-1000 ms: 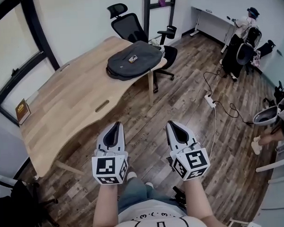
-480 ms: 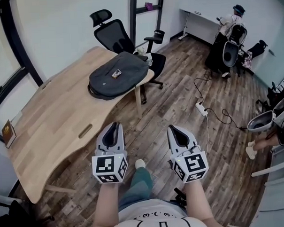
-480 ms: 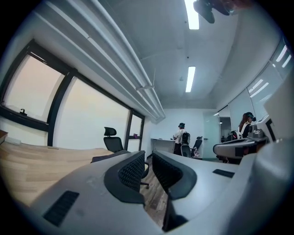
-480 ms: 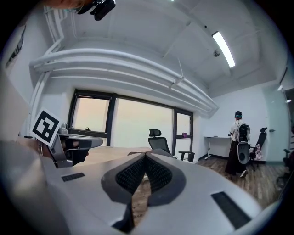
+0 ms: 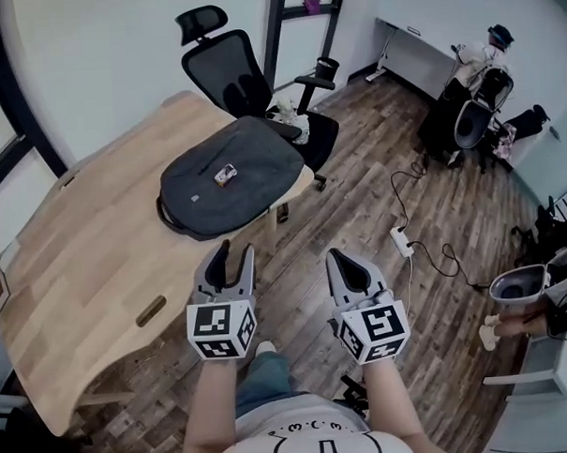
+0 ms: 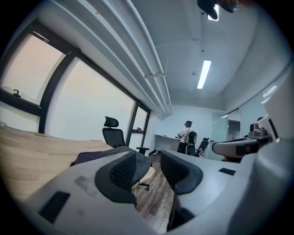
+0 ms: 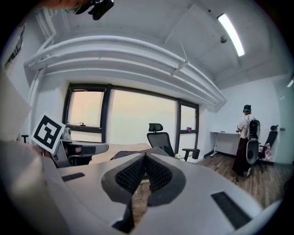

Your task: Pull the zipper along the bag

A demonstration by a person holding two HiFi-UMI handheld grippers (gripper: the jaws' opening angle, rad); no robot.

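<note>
A dark grey bag (image 5: pixel 232 175) lies flat on the far end of the light wooden table (image 5: pixel 87 248), with a small tag on its top. My left gripper (image 5: pixel 231 254) hangs in the air just short of the bag's near edge; its jaws are opening and nothing is between them. In the left gripper view the bag (image 6: pixel 98 154) shows low behind the jaws. My right gripper (image 5: pixel 346 265) is shut and empty, held over the floor to the right of the table. The bag's zipper is too small to make out.
A black office chair (image 5: pixel 249 77) stands right behind the bag. A power strip with cables (image 5: pixel 399 240) lies on the wooden floor to the right. A person (image 5: pixel 483 62) stands at a desk far back right, with more chairs beside them.
The view has closed in on the table, so the bag now lies nearer and just ahead of the left gripper. The left gripper's jaws have parted; the right gripper stays shut.
</note>
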